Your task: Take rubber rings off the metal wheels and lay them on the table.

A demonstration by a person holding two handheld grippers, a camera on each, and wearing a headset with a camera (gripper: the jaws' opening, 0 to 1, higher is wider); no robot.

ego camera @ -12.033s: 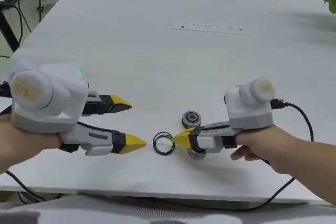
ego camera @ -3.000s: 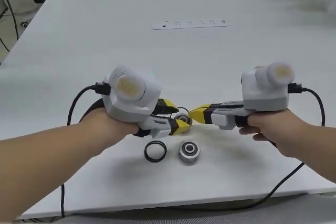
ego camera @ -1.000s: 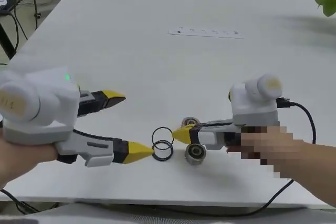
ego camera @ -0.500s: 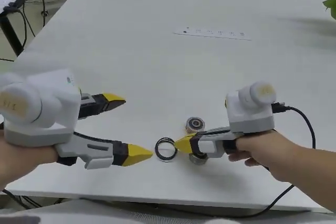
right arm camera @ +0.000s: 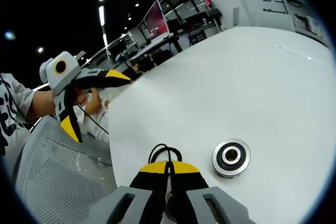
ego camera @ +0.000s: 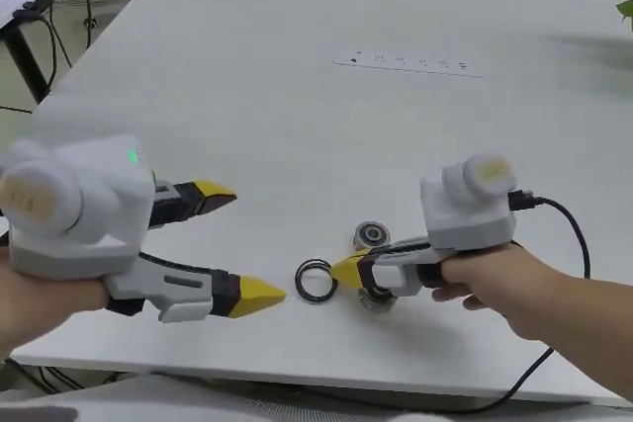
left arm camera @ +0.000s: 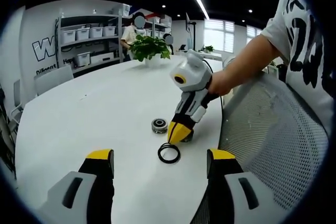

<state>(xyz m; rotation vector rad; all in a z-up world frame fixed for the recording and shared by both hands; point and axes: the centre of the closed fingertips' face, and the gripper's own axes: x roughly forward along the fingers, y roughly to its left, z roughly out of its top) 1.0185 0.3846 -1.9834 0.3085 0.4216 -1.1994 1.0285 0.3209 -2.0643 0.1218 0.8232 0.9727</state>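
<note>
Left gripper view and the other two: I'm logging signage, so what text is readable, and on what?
"W": large letter on the wall.
Smaller line beneath it: too blurred to read.
Print on the person's shirt: cut off, unreadable.
Marks on the power strip: too small.

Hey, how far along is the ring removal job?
Done: two overlapping rubber rings lie on the table. In hand: nothing clear; left hand-held gripper open, right hand-held gripper shut by the near wheel. Left: unclear if it or the far wheel holds another ring.
</note>
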